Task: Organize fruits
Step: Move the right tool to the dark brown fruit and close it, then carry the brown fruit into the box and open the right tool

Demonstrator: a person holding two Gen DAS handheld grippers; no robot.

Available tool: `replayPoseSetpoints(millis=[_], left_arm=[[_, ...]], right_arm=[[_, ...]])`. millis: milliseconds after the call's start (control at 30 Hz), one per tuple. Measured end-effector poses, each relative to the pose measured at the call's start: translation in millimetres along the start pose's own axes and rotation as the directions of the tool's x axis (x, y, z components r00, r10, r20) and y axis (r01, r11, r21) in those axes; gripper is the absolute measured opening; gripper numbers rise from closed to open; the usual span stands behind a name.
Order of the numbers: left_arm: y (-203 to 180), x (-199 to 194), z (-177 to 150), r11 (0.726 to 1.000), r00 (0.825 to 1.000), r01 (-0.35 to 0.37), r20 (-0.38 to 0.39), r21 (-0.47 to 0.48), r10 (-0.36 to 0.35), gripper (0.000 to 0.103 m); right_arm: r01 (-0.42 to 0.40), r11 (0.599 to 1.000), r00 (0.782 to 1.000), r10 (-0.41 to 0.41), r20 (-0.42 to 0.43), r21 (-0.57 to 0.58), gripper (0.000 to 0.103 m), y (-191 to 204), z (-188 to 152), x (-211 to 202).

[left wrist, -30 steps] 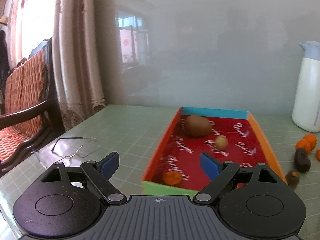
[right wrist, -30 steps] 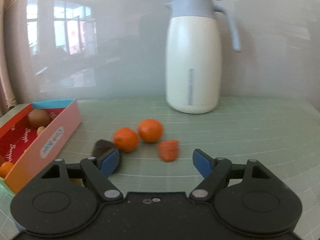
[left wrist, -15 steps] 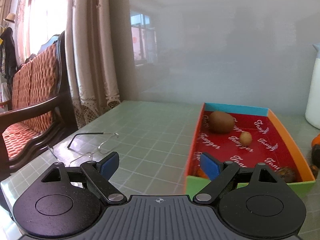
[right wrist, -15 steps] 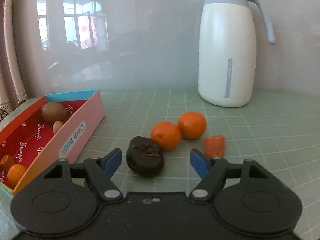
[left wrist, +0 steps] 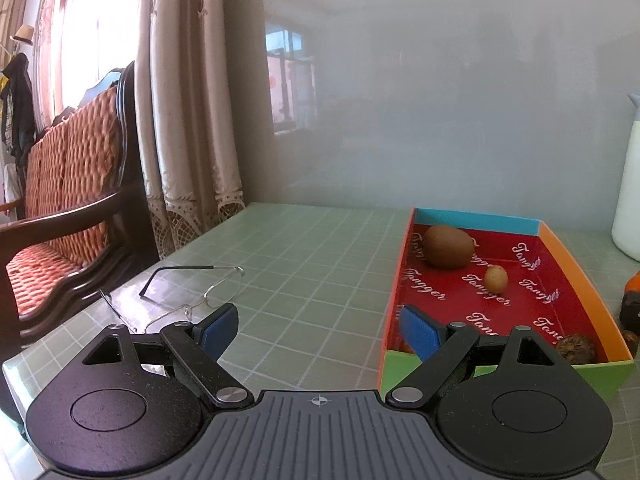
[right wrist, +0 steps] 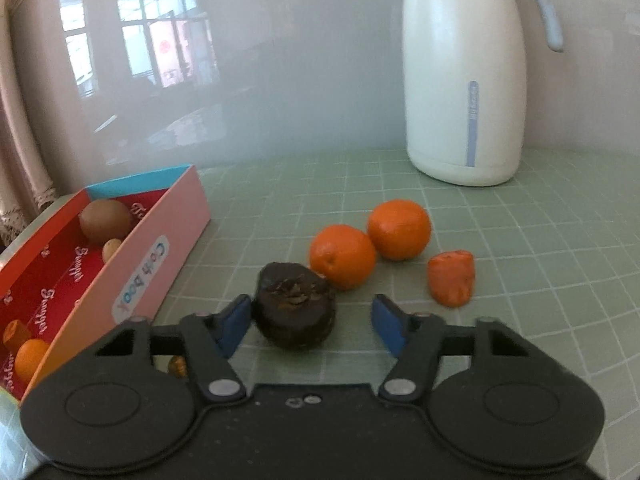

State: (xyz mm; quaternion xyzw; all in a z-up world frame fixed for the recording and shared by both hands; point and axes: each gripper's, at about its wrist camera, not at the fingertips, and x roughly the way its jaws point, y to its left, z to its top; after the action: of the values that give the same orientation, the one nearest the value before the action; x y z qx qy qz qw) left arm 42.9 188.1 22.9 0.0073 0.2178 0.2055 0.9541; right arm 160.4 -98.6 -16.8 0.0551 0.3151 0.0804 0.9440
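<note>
We had the right tool [right wrist: 312, 322] closing around the dark fruit [right wrist: 295, 312] on the tabletop [right wrist: 520, 240]; left pad touching, right pad w/ gap. Two oranges [right wrist: 343, 256] right behind, box [right wrist: 132, 276] to its left. Left tool [left wrist: 318, 330] open, empty, glasses [left wrist: 192, 292] nearby.

Black two-finger tool [left wrist: 316, 326] bodies, blue pads [right wrist: 234, 322], silver pivot screws, ribbed grey housing.
</note>
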Motion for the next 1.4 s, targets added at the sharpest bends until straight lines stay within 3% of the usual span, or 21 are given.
replayPoseSetpoints(millis=[33, 733, 1400], left_arm=[[-0.5, 0.0, -0.2, 1.0, 1.0, -0.002, 0.001, 0.001, 0.002, 0.087], [9.1, -8.8, -2.0, 1.0, 1.0, -0.018, 0.014, -0.007, 0.018, 0.087], [52.3, -4.3, -12.7, 0.995, 0.996, -0.084, -0.017, -0.046, 0.084, 0.087]], right_arm=[[0.0, 1.0, 1.0, 0.0, -0.002, -0.009, 0.041, 1.8, -0.2, -0.2], [-0.019, 0.999, 0.997, 0.022, 0.07, -0.037, 0.041, 17.1, 10.3, -31.8], [-0.14, 0.982, 0.98, 0.156, 0.121, -0.13, 0.041, 94.3, 9.0, -55.6]])
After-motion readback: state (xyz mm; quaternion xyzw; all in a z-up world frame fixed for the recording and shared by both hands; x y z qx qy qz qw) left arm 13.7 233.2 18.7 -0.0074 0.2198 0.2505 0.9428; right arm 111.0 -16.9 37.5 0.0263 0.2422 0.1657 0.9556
